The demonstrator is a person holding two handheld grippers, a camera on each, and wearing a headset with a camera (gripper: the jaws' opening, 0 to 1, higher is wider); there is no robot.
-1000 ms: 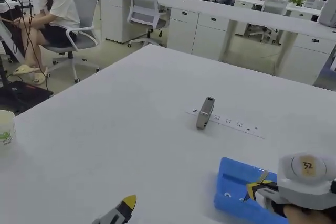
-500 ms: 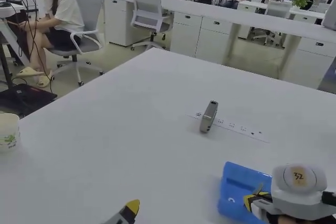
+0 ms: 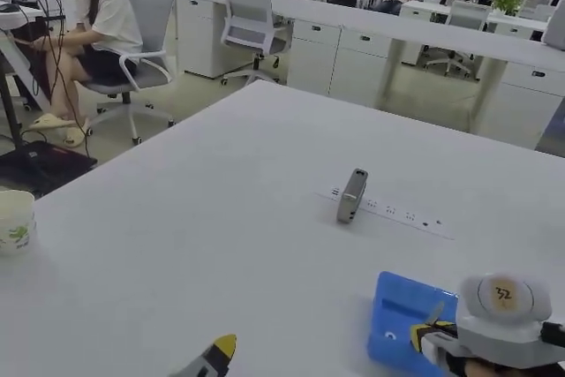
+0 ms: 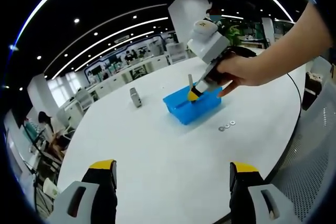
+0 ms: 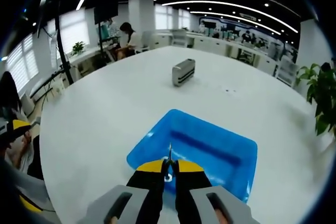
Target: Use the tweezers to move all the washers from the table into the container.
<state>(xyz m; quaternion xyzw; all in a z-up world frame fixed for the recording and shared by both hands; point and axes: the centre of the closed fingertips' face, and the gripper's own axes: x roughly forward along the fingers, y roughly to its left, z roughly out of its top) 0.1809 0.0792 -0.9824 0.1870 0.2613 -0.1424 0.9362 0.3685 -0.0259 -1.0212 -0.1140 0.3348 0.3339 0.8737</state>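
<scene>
Left gripper view shows washers (image 4: 227, 126) on table (image 4: 157, 156) near container (image 4: 184, 117).

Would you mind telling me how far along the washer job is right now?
Done: one small ring, seemingly a washer, lies in the blue container. In hand: the right gripper is shut on the tweezers, tips over the container. Left: three washers lie on the table beside it; the left gripper is open, holding nothing.
</scene>
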